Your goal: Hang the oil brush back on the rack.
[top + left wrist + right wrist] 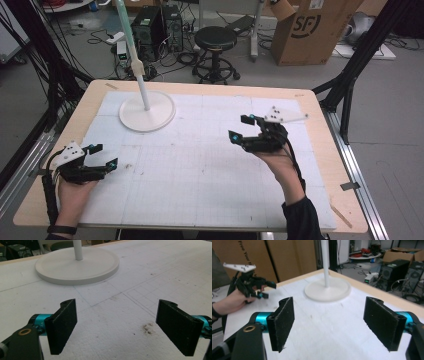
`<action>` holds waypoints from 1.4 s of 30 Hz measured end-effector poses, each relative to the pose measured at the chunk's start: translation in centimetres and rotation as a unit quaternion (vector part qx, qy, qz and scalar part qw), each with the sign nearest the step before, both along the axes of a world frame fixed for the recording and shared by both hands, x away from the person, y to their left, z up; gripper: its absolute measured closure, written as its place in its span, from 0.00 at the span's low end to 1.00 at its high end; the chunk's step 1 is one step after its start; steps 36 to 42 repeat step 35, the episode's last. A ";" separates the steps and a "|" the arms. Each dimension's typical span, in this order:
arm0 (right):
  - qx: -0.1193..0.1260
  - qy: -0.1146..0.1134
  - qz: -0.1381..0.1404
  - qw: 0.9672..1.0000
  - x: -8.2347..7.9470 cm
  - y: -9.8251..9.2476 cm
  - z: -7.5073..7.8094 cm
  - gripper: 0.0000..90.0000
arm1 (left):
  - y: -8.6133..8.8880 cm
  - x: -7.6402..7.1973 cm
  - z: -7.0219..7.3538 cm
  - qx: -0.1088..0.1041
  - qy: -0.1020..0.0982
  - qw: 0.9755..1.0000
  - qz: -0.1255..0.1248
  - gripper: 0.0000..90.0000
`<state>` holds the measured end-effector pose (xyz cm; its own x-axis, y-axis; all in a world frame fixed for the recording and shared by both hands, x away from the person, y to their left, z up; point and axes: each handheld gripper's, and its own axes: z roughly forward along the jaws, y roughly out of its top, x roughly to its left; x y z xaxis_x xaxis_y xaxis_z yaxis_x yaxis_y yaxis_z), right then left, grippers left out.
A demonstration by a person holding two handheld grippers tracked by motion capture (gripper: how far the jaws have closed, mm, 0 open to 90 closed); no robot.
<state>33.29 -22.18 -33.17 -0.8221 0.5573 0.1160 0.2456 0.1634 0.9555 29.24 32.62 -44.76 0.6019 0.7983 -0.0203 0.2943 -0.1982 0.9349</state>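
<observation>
A white stand with a round base (147,114) and a thin upright pole (142,90) rests on the far left part of the white mat (200,165). My left gripper (106,155) hovers low over the mat's near left edge, open and empty; its black pads (62,325) frame bare mat, with the round base (77,265) ahead. My right gripper (239,127) is over the right half of the mat, open with nothing between its pads (283,322). In the right gripper view the stand's base (327,291) lies ahead and the left gripper (269,290) is at the left.
The mat covers a wooden table (320,130). Beyond the far edge stand a black stool (215,40), computer towers (155,27) and a cardboard box (312,30). Black frame legs (350,85) flank the table on both sides.
</observation>
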 end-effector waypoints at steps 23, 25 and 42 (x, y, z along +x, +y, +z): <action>-0.004 0.056 -0.108 0.993 -3.0 -8.2 -9.7 0.24 | 0.0 0.0 0.0 -0.003 0.002 1.000 0.004 0.20; -0.004 0.055 -0.111 0.992 -3.0 -8.3 -9.8 0.24 | 0.0 0.1 0.0 -0.003 0.002 1.000 0.004 0.20; -0.007 0.056 -0.117 0.992 -3.2 -8.7 -10.1 0.23 | 0.0 0.2 0.0 -0.001 0.007 1.000 0.005 0.20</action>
